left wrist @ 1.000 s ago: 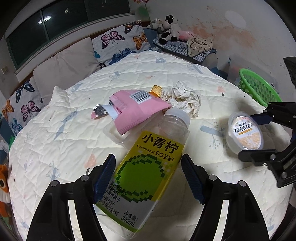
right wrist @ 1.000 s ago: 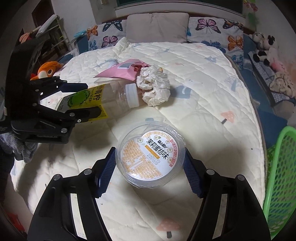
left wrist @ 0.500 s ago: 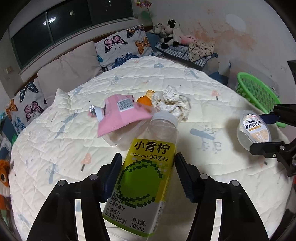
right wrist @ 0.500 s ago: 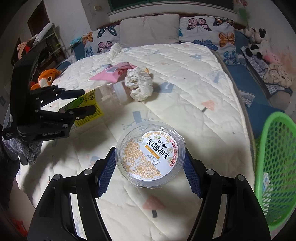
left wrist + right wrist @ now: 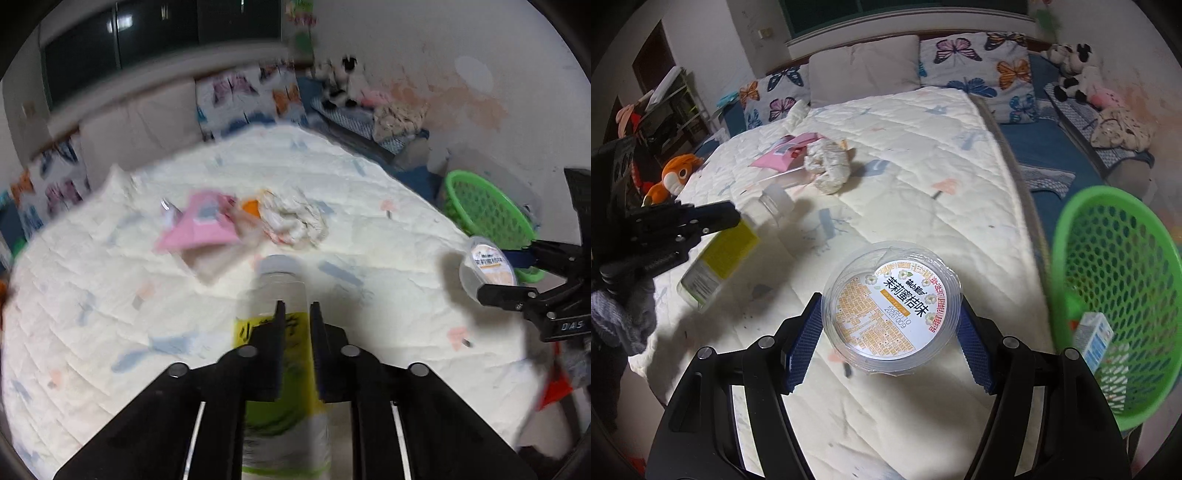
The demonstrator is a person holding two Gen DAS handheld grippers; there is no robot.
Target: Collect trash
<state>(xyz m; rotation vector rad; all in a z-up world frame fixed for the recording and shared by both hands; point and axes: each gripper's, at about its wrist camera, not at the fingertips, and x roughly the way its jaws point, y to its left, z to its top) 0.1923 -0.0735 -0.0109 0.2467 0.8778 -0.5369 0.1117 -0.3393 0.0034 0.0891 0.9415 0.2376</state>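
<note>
My right gripper [image 5: 890, 325] is shut on a clear plastic cup [image 5: 891, 305] with a printed lid, held above the bed's edge beside the green basket [image 5: 1123, 280]. The cup also shows in the left wrist view [image 5: 487, 266]. My left gripper [image 5: 297, 314] has its jaws nearly together, and the clear bottle with the yellow-green label [image 5: 280, 369] sits under them, tilted; this view is blurred. In the right wrist view the bottle [image 5: 727, 251] hangs below the left gripper [image 5: 716, 221] above the bed. A pink wrapper [image 5: 786, 149] and crumpled paper [image 5: 829, 166] lie on the quilt.
The white quilted bed [image 5: 923, 155] fills the middle. The green basket holds a small carton [image 5: 1095, 338]. Butterfly pillows [image 5: 975, 62] line the headboard. Plush toys [image 5: 1075, 74] sit at the right, an orange plush [image 5: 674, 175] at the left.
Both grippers have lifted and pulled back from the bed. The right one carried the cup toward the green basket. The left jaws have narrowed sharply and the bottle now sits under them.
</note>
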